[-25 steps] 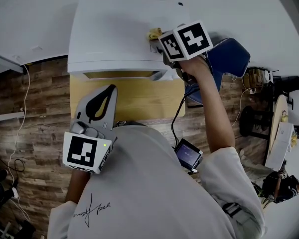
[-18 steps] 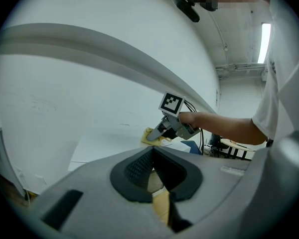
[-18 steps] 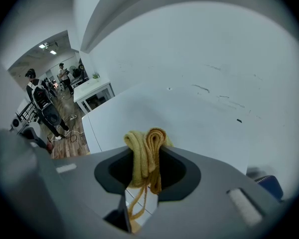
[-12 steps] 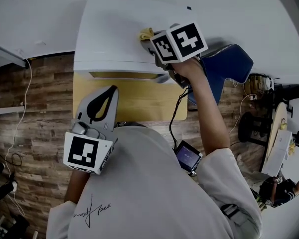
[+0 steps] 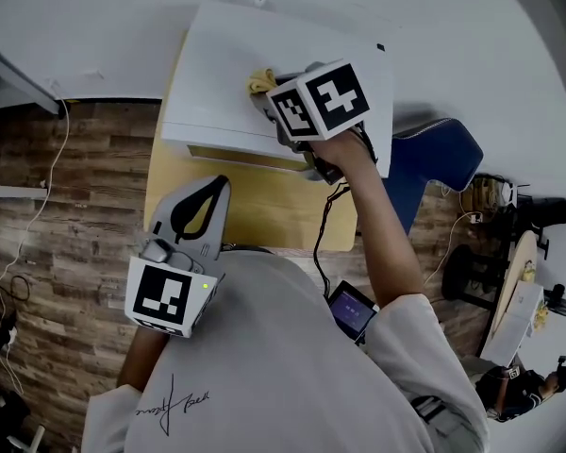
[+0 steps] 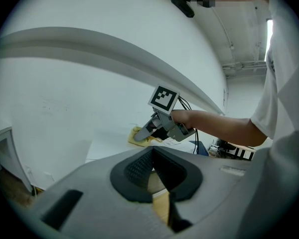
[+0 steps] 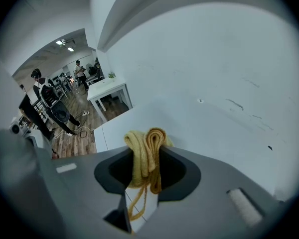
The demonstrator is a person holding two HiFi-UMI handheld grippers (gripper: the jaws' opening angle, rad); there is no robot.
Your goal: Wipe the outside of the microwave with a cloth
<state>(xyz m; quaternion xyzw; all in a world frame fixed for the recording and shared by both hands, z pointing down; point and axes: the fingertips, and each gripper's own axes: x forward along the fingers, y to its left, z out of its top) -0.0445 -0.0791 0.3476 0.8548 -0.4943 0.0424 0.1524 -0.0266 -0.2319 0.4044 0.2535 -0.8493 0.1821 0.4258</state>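
The right tongs (image 5: 264, 102) were clenched on a bunched yellow cloth (image 7: 145, 151), which touched the top of the white microwave (image 5: 222, 83) near its middle. The left tongs (image 6: 152, 173) were closed on nothing and held well apart from the microwave, over the near edge of the wooden surface (image 5: 264, 210).

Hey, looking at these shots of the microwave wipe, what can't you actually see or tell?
White microwave front door: the head view looks down on its top, so only a thin edge shows.
Where the yellow cloth meets that top: the body of the right gripper hides it in its own view, its marker cube in the head view.
Small screen device at the person's waist: display too small to read.
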